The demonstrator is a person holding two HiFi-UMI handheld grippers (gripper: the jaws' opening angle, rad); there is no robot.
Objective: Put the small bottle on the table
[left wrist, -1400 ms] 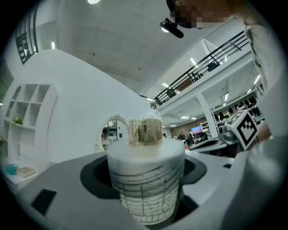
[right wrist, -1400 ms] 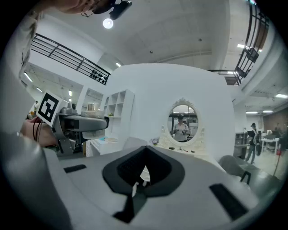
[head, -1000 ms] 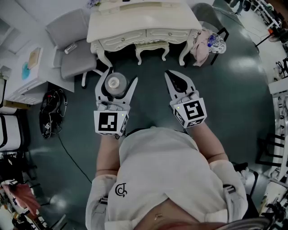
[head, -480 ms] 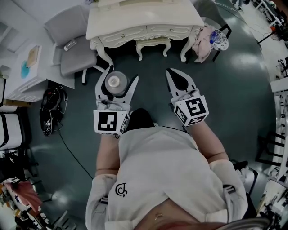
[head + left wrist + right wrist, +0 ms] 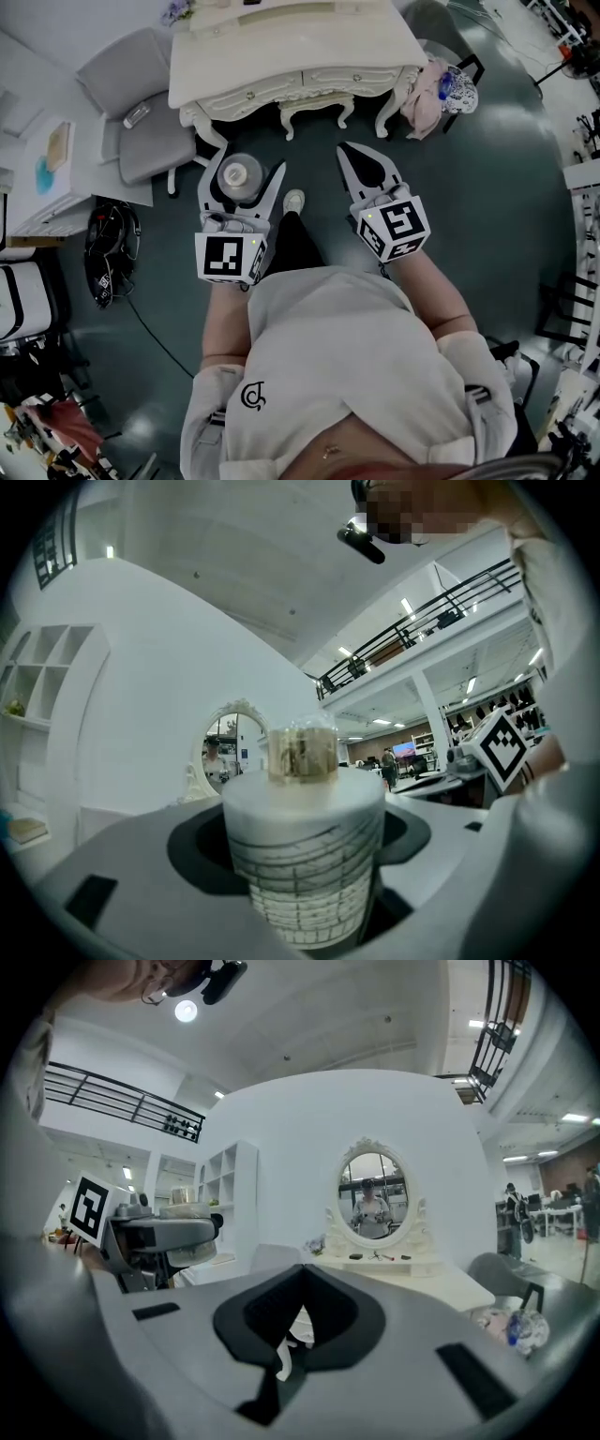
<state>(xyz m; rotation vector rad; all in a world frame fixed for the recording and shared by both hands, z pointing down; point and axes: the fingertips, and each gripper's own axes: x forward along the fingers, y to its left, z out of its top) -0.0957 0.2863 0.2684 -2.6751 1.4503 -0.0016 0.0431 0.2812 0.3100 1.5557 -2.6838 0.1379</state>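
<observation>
Both grippers were held out side by side ahead of the person's white shirt (image 5: 347,375), pointing toward a dressing table. At the far left a white shelf unit (image 5: 42,178) stood by the wall, and a black bundle (image 5: 108,246) lay on the dark floor (image 5: 506,206) just beside it. Next came a grey chair (image 5: 141,112), drawn up near the table's left corner.

The left gripper (image 5: 249,159) was clamped on the bottle (image 5: 241,175), one jaw on each side of its white, line-patterned body. The bottle stood upright between them with its small cap (image 5: 302,754) on top. It hung over the floor, short of the table and apart from it.

The dressing table (image 5: 291,47), white with drawers and curved legs, stood straight ahead. A strip of bare floor lay between its front edge and both grippers. In the right gripper view an oval mirror (image 5: 372,1194) rose at the back of the tabletop, with a few small items lying in front of it, too small to tell apart.

A pale shoe (image 5: 293,201) showed on the floor between the two grippers. The right gripper (image 5: 352,157) had its jaws pressed together with nothing held between them. Further right, beside the table's right legs, a second chair (image 5: 436,89) carried a heap of cloth.
</observation>
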